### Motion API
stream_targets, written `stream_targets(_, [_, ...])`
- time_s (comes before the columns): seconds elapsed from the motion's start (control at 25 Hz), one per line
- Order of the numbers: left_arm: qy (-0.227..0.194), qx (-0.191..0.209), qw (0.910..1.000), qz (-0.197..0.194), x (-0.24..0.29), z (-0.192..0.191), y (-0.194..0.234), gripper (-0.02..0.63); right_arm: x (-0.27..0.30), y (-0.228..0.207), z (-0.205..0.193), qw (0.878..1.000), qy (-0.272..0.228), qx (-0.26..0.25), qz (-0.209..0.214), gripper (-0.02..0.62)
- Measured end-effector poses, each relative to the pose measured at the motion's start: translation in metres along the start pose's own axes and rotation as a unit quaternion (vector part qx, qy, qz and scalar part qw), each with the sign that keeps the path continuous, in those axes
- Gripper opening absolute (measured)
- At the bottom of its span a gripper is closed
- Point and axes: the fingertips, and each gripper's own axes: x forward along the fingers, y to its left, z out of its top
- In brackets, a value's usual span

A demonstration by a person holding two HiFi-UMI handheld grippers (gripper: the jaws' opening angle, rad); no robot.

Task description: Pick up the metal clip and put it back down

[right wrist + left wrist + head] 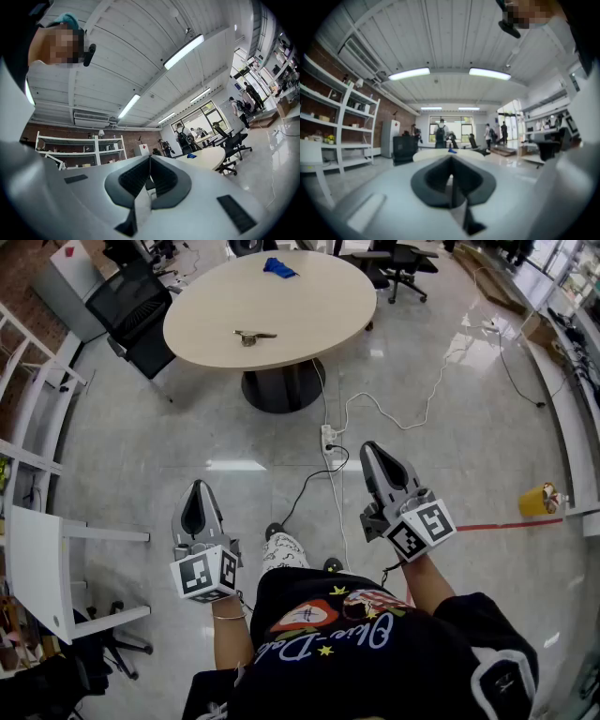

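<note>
The metal clip [253,336] lies on the round beige table [309,315] far ahead of me, left of the table's middle. Both grippers hang over the floor, well short of the table. My left gripper [197,488] is held low at the left, its jaws together with nothing between them. My right gripper [373,450] is at the right, a little further forward, jaws also together and empty. In the left gripper view the left gripper [451,159] points level at the table [440,153]. In the right gripper view the right gripper [150,159] points slightly upward, with the table [211,157] at its right.
A blue cloth [279,268] lies at the table's far side. Black office chairs [136,310] stand at the left and behind the table. A power strip [328,439] with white and black cables lies on the floor between me and the table. White shelving [37,549] stands at the left, a yellow object [536,500] at the right.
</note>
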Motion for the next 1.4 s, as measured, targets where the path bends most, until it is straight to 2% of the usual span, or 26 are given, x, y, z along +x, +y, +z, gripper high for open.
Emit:
stream_targets(0.2, [-0.012,-0.001,0.9999,-0.002,0.051,-0.006,0.028,-0.003,0.04,-0.021,-0.015,1.0,-0.002,-0.003,-0.007,0.014])
stream_targets(0.4, [-0.022,0.011,0.9994,-0.023,0.141,-0.016,0.072,-0.003,0.119,-0.039,-0.036,1.0,-0.014,0.003,-0.026,0.015])
stream_targets(0.52, [-0.018,0.028,0.9979,-0.056,0.205,-0.012,0.102,-0.003,0.186,-0.04,-0.045,0.999,-0.025,0.004,-0.045,0.014])
stream_targets(0.68, [-0.015,0.023,0.9942,-0.104,0.291,-0.01,0.149,-0.003,0.293,-0.033,-0.052,0.998,-0.034,-0.001,-0.06,0.014])
stream_targets(0.8, [-0.02,0.048,0.9873,-0.15,0.351,0.014,0.172,-0.003,0.36,-0.033,-0.062,0.996,-0.038,0.007,-0.078,0.015])
stream_targets(0.92, [-0.032,0.046,0.9804,-0.189,0.396,0.027,0.189,-0.003,0.411,-0.036,-0.071,0.994,-0.037,0.003,-0.099,0.014])
stream_targets(1.08, [-0.037,0.036,0.9786,-0.199,0.432,0.029,0.208,-0.003,0.451,-0.042,-0.082,0.993,-0.025,-0.002,-0.113,0.014])
stream_targets(1.24, [-0.016,0.034,0.9785,-0.203,0.453,0.026,0.217,-0.003,0.465,-0.053,-0.087,0.993,-0.009,0.005,-0.117,0.015])
stream_targets(1.4, [-0.014,0.034,0.9777,-0.207,0.465,0.031,0.216,-0.003,0.475,-0.071,-0.088,0.991,0.0,0.003,-0.134,0.015])
